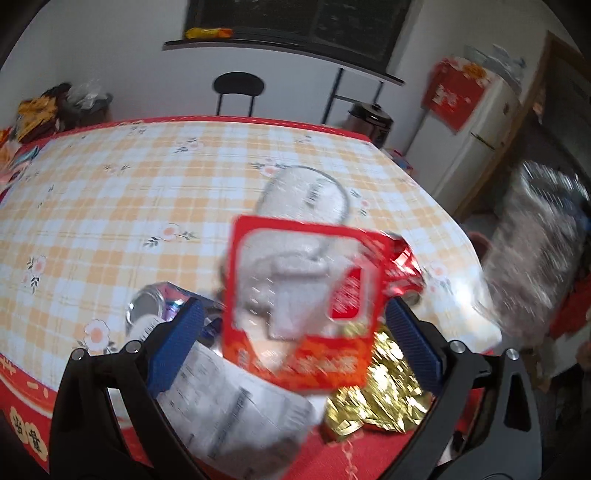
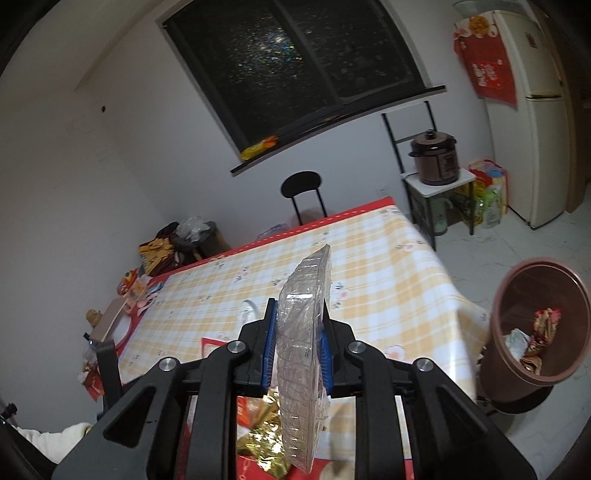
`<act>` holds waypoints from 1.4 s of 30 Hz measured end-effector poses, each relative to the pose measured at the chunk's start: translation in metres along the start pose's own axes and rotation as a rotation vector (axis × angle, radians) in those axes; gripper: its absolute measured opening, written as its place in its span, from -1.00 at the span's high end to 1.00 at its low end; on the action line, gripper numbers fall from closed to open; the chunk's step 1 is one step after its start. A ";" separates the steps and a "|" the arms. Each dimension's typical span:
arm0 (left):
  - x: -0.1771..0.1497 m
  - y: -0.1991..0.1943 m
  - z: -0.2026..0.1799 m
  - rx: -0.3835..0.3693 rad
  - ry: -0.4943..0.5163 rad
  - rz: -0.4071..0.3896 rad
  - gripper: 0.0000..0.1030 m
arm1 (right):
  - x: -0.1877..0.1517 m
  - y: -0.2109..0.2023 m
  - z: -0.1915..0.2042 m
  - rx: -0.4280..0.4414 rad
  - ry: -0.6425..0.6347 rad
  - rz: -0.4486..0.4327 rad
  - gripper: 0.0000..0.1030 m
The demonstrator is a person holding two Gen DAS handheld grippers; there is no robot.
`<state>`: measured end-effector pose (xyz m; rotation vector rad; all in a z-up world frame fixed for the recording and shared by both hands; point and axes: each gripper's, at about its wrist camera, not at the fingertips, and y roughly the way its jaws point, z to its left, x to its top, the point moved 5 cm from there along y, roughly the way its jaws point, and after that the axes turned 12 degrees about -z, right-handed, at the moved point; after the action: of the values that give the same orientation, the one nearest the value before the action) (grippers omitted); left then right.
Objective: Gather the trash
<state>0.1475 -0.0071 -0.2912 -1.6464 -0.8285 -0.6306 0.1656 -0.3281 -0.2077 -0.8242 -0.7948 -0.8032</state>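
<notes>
Right gripper (image 2: 297, 349) clamped on clear plastic tray (image 2: 304, 332), held on edge over table (image 2: 388, 258). Bin (image 2: 509, 325) on floor right, some wrappers already inside (3 or so). Left gripper (image 1: 291, 339) wide, empty, above red packet (image 1: 303, 302), gold wrapper (image 1: 380, 398), receipt (image 1: 236, 402): still uncollected.

Both views ride the hand-held grippers and look forward along their fingers. The left wrist view sits low and close over the near edge of the worktop (image 1: 110, 192), facing the far wall. The right wrist view sits higher and farther back. Both share the checked worktop (image 2: 388, 266), black chair (image 1: 238, 88) (image 2: 301, 186), window (image 1: 295, 26) (image 2: 291, 62) and fridge (image 1: 484, 136) (image 2: 532, 122).
</notes>
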 end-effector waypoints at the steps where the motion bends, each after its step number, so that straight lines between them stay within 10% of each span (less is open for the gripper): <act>1: 0.004 0.005 0.012 -0.002 -0.030 -0.002 -0.86 | 0.000 -0.002 -0.003 -0.006 0.002 0.000 0.60; 5: 0.014 0.020 0.040 0.018 -0.048 0.033 -0.48 | -0.001 -0.005 -0.008 -0.019 0.006 -0.003 0.60; 22: -0.020 0.000 0.052 0.043 -0.095 0.143 -0.68 | -0.011 0.016 0.006 -0.027 0.005 0.028 0.60; 42: -0.122 0.000 -0.001 0.261 0.427 0.188 -0.76 | -0.028 0.033 0.032 0.084 -0.062 0.119 0.60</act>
<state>0.0730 -0.0313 -0.3845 -1.2719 -0.4189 -0.6782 0.1717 -0.2780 -0.2269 -0.8168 -0.8213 -0.6376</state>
